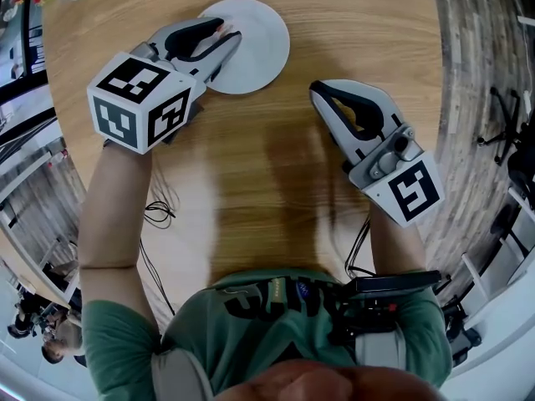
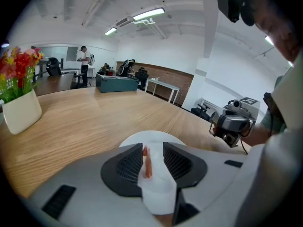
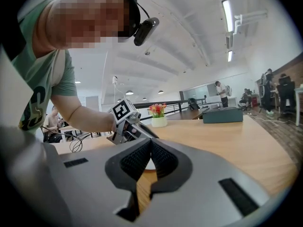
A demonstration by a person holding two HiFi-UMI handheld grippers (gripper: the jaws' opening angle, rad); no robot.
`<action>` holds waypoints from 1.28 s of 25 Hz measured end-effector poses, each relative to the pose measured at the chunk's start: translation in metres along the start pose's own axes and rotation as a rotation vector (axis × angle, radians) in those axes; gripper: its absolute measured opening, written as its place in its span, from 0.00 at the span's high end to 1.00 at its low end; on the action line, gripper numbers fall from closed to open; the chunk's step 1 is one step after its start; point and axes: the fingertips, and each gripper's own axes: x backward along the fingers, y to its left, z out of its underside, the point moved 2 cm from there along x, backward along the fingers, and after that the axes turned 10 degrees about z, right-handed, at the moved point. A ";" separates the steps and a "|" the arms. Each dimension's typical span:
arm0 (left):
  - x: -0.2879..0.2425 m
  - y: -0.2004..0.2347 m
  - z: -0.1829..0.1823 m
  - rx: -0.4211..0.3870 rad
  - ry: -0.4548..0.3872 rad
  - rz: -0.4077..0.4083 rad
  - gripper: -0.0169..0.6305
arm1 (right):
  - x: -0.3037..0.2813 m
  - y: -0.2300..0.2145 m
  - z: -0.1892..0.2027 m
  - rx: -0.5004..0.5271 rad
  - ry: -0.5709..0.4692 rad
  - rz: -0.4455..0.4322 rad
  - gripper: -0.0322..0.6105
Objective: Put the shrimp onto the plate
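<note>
The white plate (image 1: 259,44) lies on the round wooden table at the far middle. My left gripper (image 1: 230,32) hovers over the plate's left part. In the left gripper view the left gripper (image 2: 153,146) stands open: a thin orange shrimp (image 2: 147,162) lies against the left pad, with a clear gap to the right pad, and the plate (image 2: 156,135) shows below through the gap. My right gripper (image 1: 319,90) hangs over bare wood to the right of the plate. The right gripper (image 3: 150,142) is shut with nothing between its pads.
A white pot of red and yellow flowers (image 2: 19,110) stands at the table's far left edge. Black cables (image 1: 159,211) lie near the person's left forearm. A teal box (image 2: 116,83) and desks with people are in the room beyond the table.
</note>
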 end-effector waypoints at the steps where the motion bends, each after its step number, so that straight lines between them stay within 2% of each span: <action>1: 0.001 0.001 0.000 -0.003 -0.002 -0.010 0.79 | 0.000 0.000 0.001 -0.001 0.001 -0.001 0.94; 4: 0.006 0.006 0.001 -0.006 -0.019 -0.064 0.75 | 0.001 0.000 0.004 -0.002 0.007 -0.002 0.94; 9: 0.025 0.015 -0.009 0.009 -0.124 -0.161 0.74 | 0.001 -0.001 0.006 -0.001 0.010 -0.002 0.94; 13: 0.033 0.011 -0.014 0.030 -0.195 -0.152 0.74 | 0.001 -0.001 0.005 0.001 0.008 -0.002 0.94; 24: 0.049 -0.002 -0.009 0.086 -0.316 -0.107 0.74 | 0.003 -0.002 0.003 -0.007 0.017 0.008 0.94; 28: 0.056 -0.012 -0.006 0.110 -0.351 -0.108 0.74 | 0.009 -0.007 -0.009 0.019 -0.031 -0.004 0.94; 32: 0.064 -0.023 -0.002 0.117 -0.349 -0.117 0.74 | 0.020 -0.010 -0.013 0.027 -0.022 0.014 0.94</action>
